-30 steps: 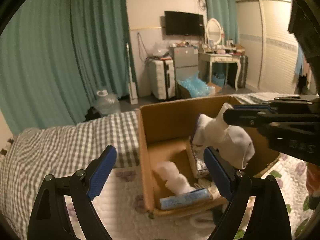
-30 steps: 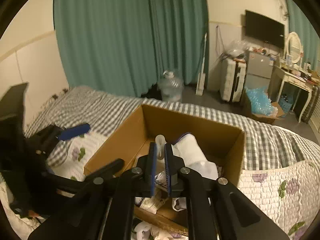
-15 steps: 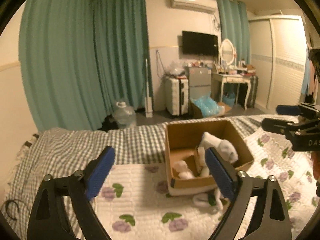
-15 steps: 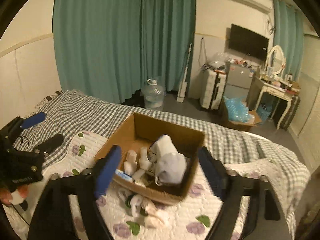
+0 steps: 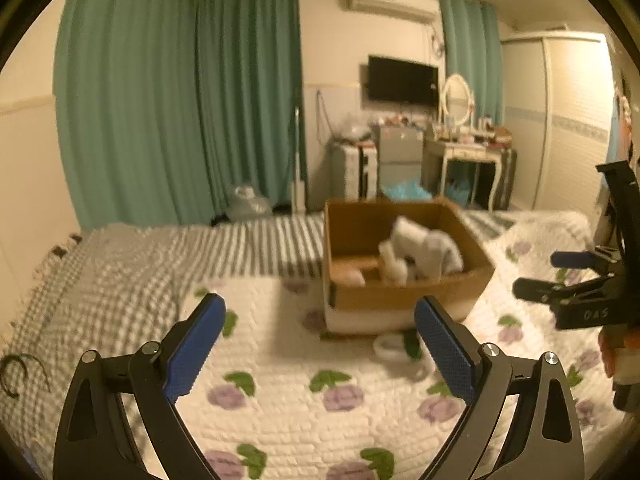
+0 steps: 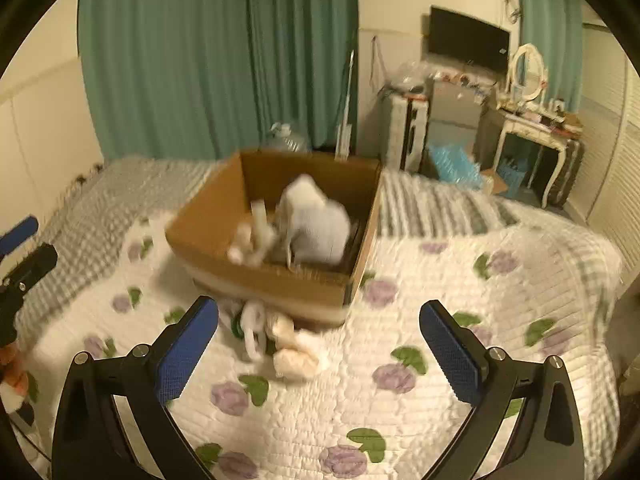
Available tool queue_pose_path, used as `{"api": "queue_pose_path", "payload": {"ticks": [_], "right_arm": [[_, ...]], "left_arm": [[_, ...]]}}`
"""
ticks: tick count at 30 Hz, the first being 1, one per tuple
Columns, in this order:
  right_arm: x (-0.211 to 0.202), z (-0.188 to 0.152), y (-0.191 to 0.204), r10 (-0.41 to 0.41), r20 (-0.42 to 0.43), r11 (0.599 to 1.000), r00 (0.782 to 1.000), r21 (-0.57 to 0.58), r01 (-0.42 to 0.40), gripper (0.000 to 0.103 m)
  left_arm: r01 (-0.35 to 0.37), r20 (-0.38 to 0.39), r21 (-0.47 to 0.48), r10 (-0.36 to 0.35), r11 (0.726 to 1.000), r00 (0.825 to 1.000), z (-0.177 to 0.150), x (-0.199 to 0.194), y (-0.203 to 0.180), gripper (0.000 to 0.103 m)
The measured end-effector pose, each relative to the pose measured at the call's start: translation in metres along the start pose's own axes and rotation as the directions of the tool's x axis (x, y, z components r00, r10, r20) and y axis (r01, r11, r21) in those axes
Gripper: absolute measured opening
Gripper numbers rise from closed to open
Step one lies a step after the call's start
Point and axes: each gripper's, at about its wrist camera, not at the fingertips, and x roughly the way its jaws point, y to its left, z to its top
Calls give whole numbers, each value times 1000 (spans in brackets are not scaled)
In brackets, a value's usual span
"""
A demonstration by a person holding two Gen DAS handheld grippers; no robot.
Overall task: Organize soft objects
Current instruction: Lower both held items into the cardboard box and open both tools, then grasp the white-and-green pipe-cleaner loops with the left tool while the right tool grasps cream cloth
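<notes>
A brown cardboard box point(image 5: 404, 300) point(image 6: 280, 280) stands on the bed's flowered quilt. A white soft item point(image 5: 432, 252) point(image 6: 316, 220) lies in it among other pale soft things. More soft items lie on the quilt at the box's front: a white one point(image 5: 396, 350) point(image 6: 254, 326) and a peach one point(image 6: 298, 354). My left gripper point(image 5: 320, 354) is open and empty, held back from the box. My right gripper point(image 6: 320, 354) is open and empty, also back from the box. Each shows at the edge of the other's view, the right point(image 5: 560, 276) and the left point(image 6: 24, 244).
The bed has a grey checked sheet point(image 5: 120, 264) to the left of the quilt point(image 6: 440, 300). Beyond the bed are green curtains point(image 5: 180, 100), a water jug point(image 6: 288, 142), suitcases point(image 5: 356, 170) and a dressing table point(image 5: 468, 152). A dark ring point(image 5: 20, 372) lies on the sheet.
My right gripper let go of the white item, which now lies in the box, and opened. Both grippers have pulled back and up, away from the box.
</notes>
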Motion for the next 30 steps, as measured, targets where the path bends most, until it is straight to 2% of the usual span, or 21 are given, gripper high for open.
{"api": "queue_pose_path", "payload": {"ticks": [5,9,13,16,19,22,23,25,26,30], "right_arm": [[57,-28,2,5,-69,1000,998,-16,-6,101],[89,-45,-2,24,-71,1000,997,18,-23,101],[112,-46,-5,42,-102,998,994,48,-37,100],[120,-47,1,32,-122,999,992,17,-30,97],[130,-51,4,46,-151,999,987,14,-44,86],[137,-55,7,71,-185,997,980,14,-69,55],[139,-56,8,83,-197,997,977,11,-83,42],[136,-58,10,80,-196,997,977,-2,-82,39],[134,-59,9,83,-192,996,978,-3,-85,33],[111,-64,-2,89,-154,996,984,27,-85,30]], "left_arm": [[-22,-117,28,25,999,993,-34,50,-8,97],[0,-183,30,5,1000,983,-58,79,-9,97],[11,-201,17,-7,1000,980,-66,93,-7,97],[9,-192,12,-6,1000,981,-69,95,-8,97],[-8,-191,26,13,1000,981,-72,95,-11,97],[18,-194,17,-14,1000,981,-74,93,-13,97],[32,-191,7,-30,999,981,-74,90,-14,97],[25,-187,3,-24,1000,982,-73,87,-17,97],[21,-188,4,-20,1000,982,-74,86,-19,97],[52,-203,-12,-53,999,978,-74,81,-27,97]]}}
